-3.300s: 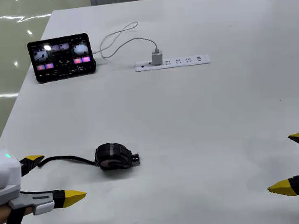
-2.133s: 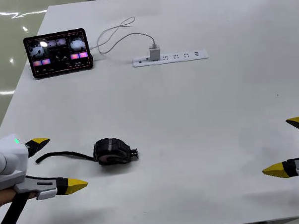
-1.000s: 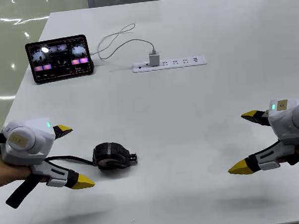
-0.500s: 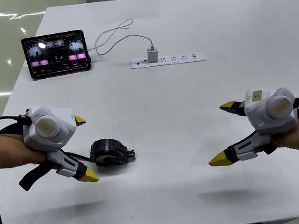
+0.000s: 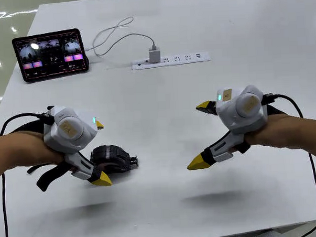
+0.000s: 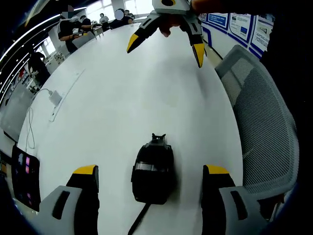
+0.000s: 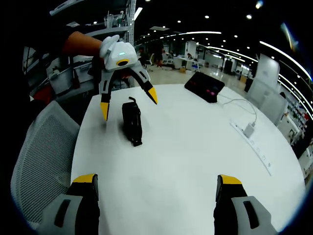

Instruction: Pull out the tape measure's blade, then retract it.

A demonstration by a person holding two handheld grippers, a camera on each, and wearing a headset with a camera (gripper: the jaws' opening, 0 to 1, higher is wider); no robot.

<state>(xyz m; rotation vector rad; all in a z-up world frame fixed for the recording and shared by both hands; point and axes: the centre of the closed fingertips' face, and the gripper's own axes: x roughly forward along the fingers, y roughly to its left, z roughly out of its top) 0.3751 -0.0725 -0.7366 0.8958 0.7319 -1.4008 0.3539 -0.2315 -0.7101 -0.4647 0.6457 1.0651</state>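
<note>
Left gripper view: the tape measure (image 6: 152, 166) sits inside the spread left gripper (image 6: 150, 170); the right gripper (image 5: 199, 134) is spread too. Probably a hard, hefty case: clamp its sides, pinch the blade tip (image 6: 158, 137).

the tape measure (image 5: 111, 156) is a small black case with a grey band, lying on the white table (image 5: 163, 110), seemingly on its side. its blade is wound in, with just the end hook (image 6: 158, 137) poking out. a black strap (image 6: 139, 217) trails from its rear.
</note>
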